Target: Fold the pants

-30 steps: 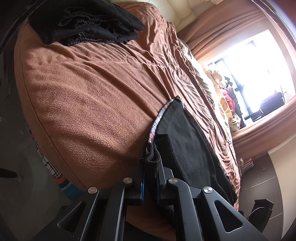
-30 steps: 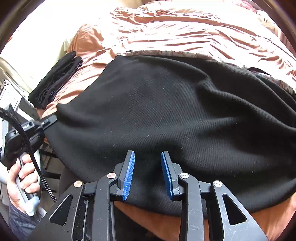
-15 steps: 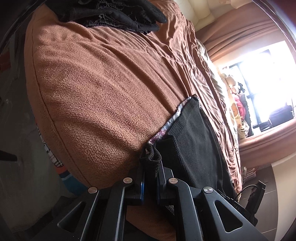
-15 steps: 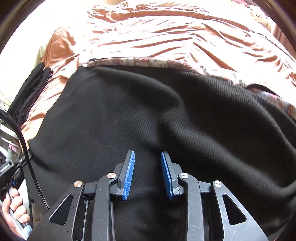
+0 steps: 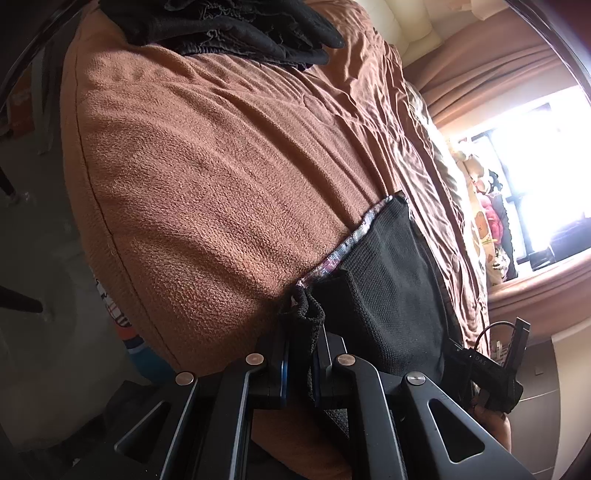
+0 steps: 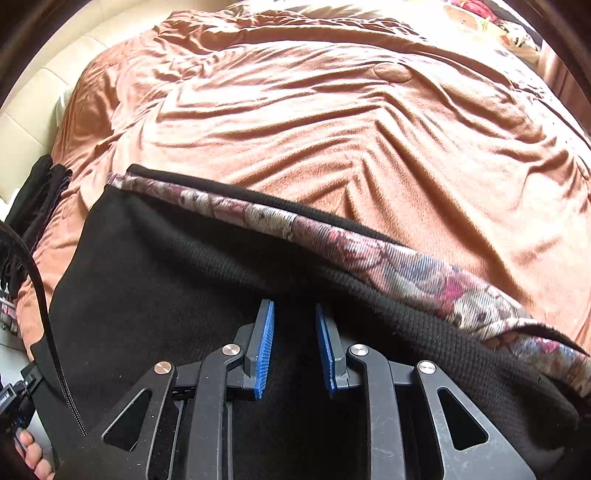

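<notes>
Left gripper (image 5: pixel 300 363): black angular linkage arms with triangular cut-outs, round silver screws at the pivots, blue edging on the pads.

Right gripper (image 6: pixel 294 345): same black frame, scuffed, silver screws, ribbed bright-blue pads (image 6: pixel 265 347).

Braided black cable (image 6: pixel 48 332) at the left edge of the right wrist view.

I saw a rumpled rust-brown fleece bedspread (image 6: pixel 332 122) covering the bed. A heap of dark black clothes (image 5: pixel 229 26) sat on its far corner, and bright daylight filled a window (image 5: pixel 546 166) beside brown curtains (image 5: pixel 491 55).
</notes>
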A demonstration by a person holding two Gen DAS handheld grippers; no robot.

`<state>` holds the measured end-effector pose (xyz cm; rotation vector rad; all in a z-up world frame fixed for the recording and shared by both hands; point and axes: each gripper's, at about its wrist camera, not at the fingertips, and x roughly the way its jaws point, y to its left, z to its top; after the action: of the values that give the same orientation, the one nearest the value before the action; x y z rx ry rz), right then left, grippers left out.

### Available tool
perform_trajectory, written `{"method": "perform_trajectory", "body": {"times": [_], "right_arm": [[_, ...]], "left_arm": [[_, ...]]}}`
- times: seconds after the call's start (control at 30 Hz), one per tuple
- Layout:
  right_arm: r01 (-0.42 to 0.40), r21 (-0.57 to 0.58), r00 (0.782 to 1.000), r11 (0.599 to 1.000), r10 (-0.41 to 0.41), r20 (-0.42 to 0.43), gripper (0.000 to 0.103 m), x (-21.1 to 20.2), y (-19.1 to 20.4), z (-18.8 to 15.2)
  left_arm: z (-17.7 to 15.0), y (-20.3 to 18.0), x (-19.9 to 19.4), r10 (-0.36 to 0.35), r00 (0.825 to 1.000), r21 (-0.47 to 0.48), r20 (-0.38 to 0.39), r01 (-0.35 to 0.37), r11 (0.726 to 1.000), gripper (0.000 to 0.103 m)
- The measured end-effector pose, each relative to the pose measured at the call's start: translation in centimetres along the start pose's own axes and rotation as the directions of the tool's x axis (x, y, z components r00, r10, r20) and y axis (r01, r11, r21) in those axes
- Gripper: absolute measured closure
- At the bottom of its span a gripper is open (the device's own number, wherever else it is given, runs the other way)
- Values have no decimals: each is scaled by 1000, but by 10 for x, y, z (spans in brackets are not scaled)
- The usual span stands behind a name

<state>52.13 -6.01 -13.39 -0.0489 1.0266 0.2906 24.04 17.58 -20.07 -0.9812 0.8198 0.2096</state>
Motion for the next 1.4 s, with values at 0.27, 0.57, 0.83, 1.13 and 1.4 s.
{"method": "perform_trajectory", "body": {"times": [0.27, 0.57, 0.83, 1.13, 1.4], "right_arm": [[36, 17, 999, 999, -36, 1, 102, 25, -9, 21], [34, 44, 999, 998, -34, -7, 103, 14, -15, 24], [-50, 63, 999, 997, 51, 0, 103, -23, -18, -4], [-111, 41, 993, 993, 112, -23, 103, -51, 1, -53], [-166, 46, 985, 985, 167, -38, 103, -71, 10, -94]], "left_arm": [[1, -3, 3, 9, 1000, -11, -4, -9, 1000, 93], [-2, -4, 4, 7, 1000, -36, -18, -8, 999, 93], [-4, -5, 0, 3, 1000, -19, 7, -3, 1000, 93], [0, -30, -22, -41, 998, 16, 40, 40, 999, 94], [1, -67, -40, -117, 991, 55, 65, 113, 992, 94]]}}
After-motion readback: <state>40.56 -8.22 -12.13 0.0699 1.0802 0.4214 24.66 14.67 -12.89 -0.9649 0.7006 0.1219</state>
